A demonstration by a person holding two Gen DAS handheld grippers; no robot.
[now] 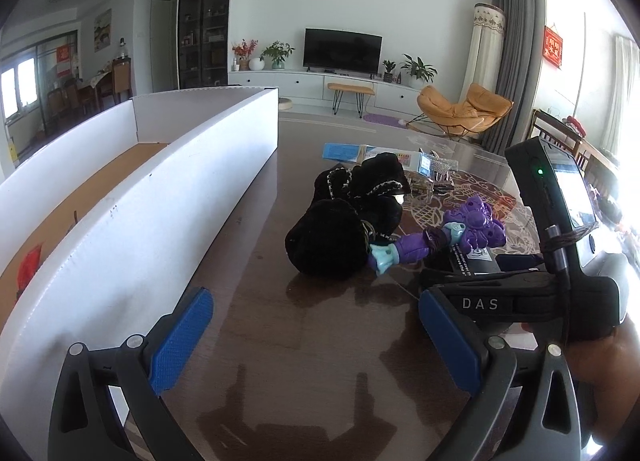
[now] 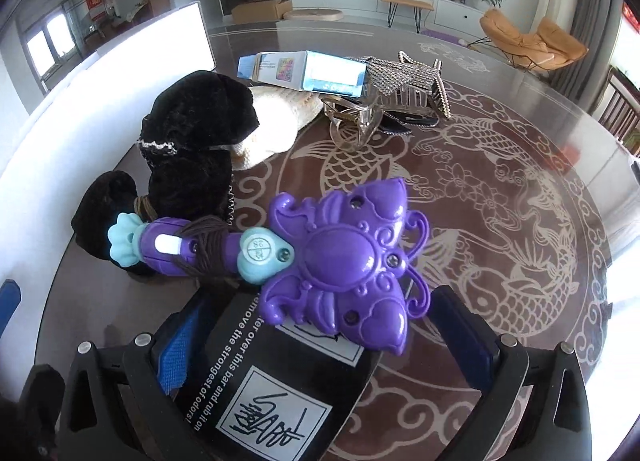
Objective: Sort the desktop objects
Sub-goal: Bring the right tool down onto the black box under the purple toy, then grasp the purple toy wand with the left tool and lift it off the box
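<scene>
Right gripper [image 2: 320,341] low over table, fingers spread around black card [image 2: 276,377]; left gripper [image 1: 316,341] spread wide, empty.

The left gripper [image 1: 312,341] hovers low over the dark counter [image 1: 256,261], its blue-padded fingers [image 1: 182,335] spread wide with nothing between them. A white box [image 1: 160,197] runs along the left, something red [image 1: 30,267] lying inside. Ahead sits a black plush [image 1: 344,221], with a purple wand [image 1: 452,231] just right of it. The right gripper [image 1: 520,293] is at the near right, a hand [image 1: 604,365] holding it. Farther off lies a blue carton [image 1: 344,151].
</scene>
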